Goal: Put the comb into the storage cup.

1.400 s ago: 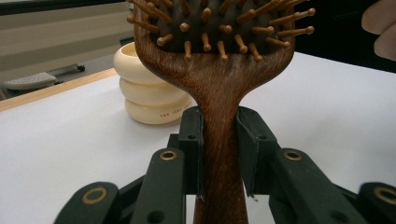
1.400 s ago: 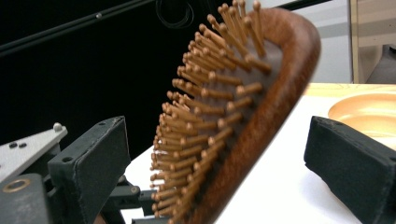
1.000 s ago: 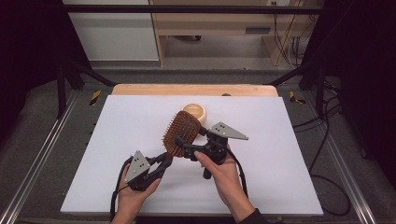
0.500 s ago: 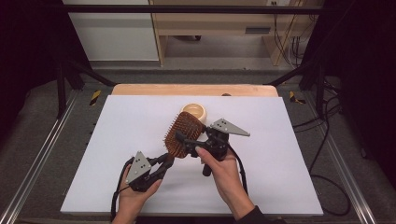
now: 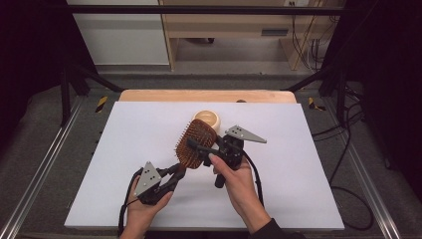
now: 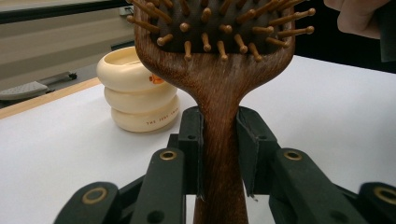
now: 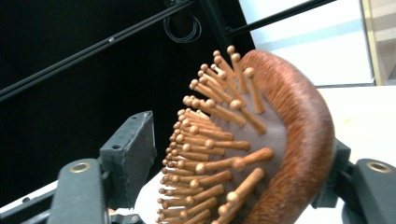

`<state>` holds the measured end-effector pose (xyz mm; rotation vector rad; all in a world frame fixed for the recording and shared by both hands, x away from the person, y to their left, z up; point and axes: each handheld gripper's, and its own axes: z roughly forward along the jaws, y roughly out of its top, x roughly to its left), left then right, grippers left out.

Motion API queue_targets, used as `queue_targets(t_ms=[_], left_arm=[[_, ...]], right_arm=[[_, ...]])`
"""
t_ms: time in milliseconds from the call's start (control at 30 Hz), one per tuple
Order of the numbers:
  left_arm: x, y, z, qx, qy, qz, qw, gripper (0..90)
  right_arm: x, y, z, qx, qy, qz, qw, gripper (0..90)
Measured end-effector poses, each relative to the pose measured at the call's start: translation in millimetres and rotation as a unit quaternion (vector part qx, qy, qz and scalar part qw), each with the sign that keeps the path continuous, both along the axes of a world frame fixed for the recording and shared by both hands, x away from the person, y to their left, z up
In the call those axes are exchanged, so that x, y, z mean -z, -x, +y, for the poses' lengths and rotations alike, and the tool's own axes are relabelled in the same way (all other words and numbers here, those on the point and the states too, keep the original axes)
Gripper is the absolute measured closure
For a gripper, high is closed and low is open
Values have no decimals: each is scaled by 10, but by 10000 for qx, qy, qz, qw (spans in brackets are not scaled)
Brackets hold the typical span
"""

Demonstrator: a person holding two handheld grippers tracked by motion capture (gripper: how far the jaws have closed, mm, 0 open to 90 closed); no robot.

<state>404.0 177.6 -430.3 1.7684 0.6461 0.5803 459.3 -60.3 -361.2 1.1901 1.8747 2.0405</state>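
Observation:
A wooden paddle hairbrush with wooden pins is held up tilted over the white table. My left gripper is shut on its handle; in the left gripper view both pads clamp the handle just below the head. My right gripper comes in from the right with the brush head between its jaws, which have just been closing. In the right gripper view the right gripper has one pad against the rounded back, while the other pad stands a little off the pin tips.
A cream ribbed jar stands just behind the brush, seen close in the left gripper view as the jar. The white table top has a wooden strip along its far edge and metal rails at both sides.
The right gripper's jaws have narrowed around the brush head. Both hands and the brush have stayed in about the same place.

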Motion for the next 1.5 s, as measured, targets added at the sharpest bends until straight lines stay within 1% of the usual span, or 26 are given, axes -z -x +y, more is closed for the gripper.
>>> queue_targets(t_ms=[67, 367, 467, 500, 533, 567, 633, 767, 833, 867, 933, 967, 1000, 1067, 1133, 1200, 1233, 1267, 1333, 1367, 1433, 1500], left_arm=[[0, -1, 5, -2, 14, -1, 10000, 725], [17, -13, 16, -7, 79, 14, 10000, 725], [31, -21, 20, -39, 56, 24, 10000, 726], [34, -22, 23, -47, 31, 17, 10000, 727], [35, -23, 25, -45, 27, 12, 10000, 727], [37, -23, 24, -43, 27, 16, 10000, 727], [38, -21, 18, -55, 46, 13, 10000, 727], [36, -19, 5, -89, 63, 37, 9999, 725], [40, -22, -4, -100, 49, 58, 9999, 723], [44, -29, -7, -93, 79, 75, 9999, 720], [47, -40, -2, -146, 142, 107, 9997, 682], [48, -47, 7, -171, 190, 114, 9996, 626], [47, -49, 20, -194, 228, 109, 9995, 594], [40, -53, 46, -224, 311, 72, 9992, 564], [39, -64, 68, -311, 404, 68, 9987, 505], [47, -77, 80, -343, 465, 92, 9983, 480], [59, -89, 84, -421, 508, 124, 9977, 462], [65, -95, 85, -467, 533, 146, 9974, 422], [78, -113, 101, -567, 613, 178, 9963, 400], [80, -116, 104, -601, 630, 177, 9960, 374], [89, -131, 115, -770, 649, 166, 9948, 328], [101, -144, 128, -854, 674, 167, 9939, 296]], right_arm=[[4, -1, 8, -51, -11, 11, 10000, 308], [9, -11, -3, -96, -118, 14, 9999, 414], [8, -8, 3, -176, -129, 4, 9998, 457], [4, -4, 5, -267, -132, -53, 9995, 474], [-8, 10, 14, -350, -80, -168, 9992, 484], [-20, 26, 22, -367, -18, -212, 9991, 492], [-36, 41, 35, -376, 27, -261, 9989, 503], [-50, 45, 34, -369, 28, -250, 9990, 519], [-57, 44, 38, -416, 86, -287, 9987, 523], [-65, 50, 42, -438, 118, -296, 9985, 524], [-78, 51, 43, -406, 173, -363, 9984, 524], [-84, 47, 32, -365, 192, -367, 9985, 524], [-87, 32, 13, -310, 164, -370, 9987, 523], [-99, 1, -39, -209, 119, -349, 9991, 523], [-121, -39, -103, -63, 165, -392, 9991, 521], [-139, -86, -172, 58, 160, -354, 9992, 520], [-150, -110, -206, 101, 144, -338, 9993, 520], [-167, -142, -252, 182, 179, -362, 9990, 520], [-190, -176, -297, 266, 201, -351, 9988, 519], [-201, -204, -327, 306, 186, -342, 9988, 519], [-215, -235, -359, 357, 173, -343, 9986, 519], [-235, -269, -393, 412, 189, -338, 9984, 518]])
